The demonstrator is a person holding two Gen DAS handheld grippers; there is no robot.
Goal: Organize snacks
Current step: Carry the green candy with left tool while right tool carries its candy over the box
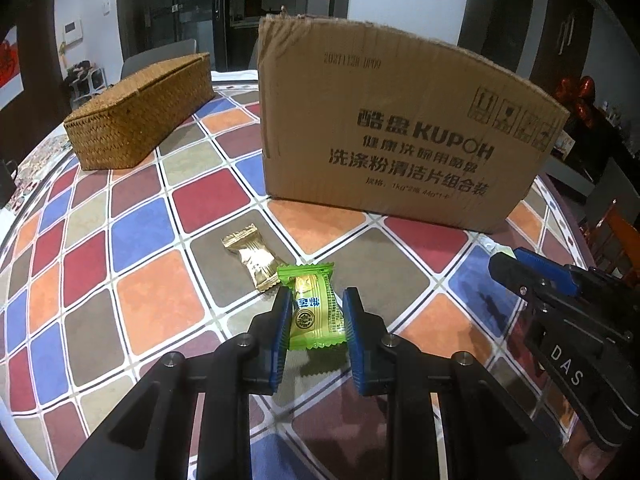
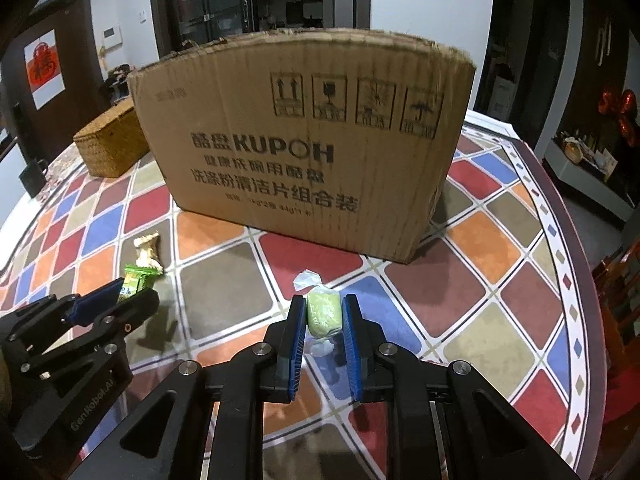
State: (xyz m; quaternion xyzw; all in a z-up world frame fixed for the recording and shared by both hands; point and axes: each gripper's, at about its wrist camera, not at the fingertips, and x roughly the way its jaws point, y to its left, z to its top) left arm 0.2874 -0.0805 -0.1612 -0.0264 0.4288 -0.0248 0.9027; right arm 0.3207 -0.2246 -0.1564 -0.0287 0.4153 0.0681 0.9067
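Note:
My left gripper (image 1: pixel 316 312) is shut on a green wrapped snack (image 1: pixel 316 308), held just above the chequered tablecloth. A gold wrapped snack (image 1: pixel 254 258) lies on the cloth just beyond it to the left. My right gripper (image 2: pixel 323 314) is shut on a pale green sweet in clear wrap (image 2: pixel 323 312), also lifted slightly. The cardboard box (image 1: pixel 400 128) stands upright behind both grippers, its top out of sight from this angle. In the right wrist view the left gripper (image 2: pixel 116 298) shows at the left with the green snack (image 2: pixel 134 284), and the gold snack (image 2: pixel 148 250) lies beyond it.
A woven rattan basket (image 1: pixel 140 112) with a lid sits at the back left of the round table (image 1: pixel 100 280). The table's edge (image 2: pixel 560 264) curves round on the right. Chairs and dark furniture stand beyond the table.

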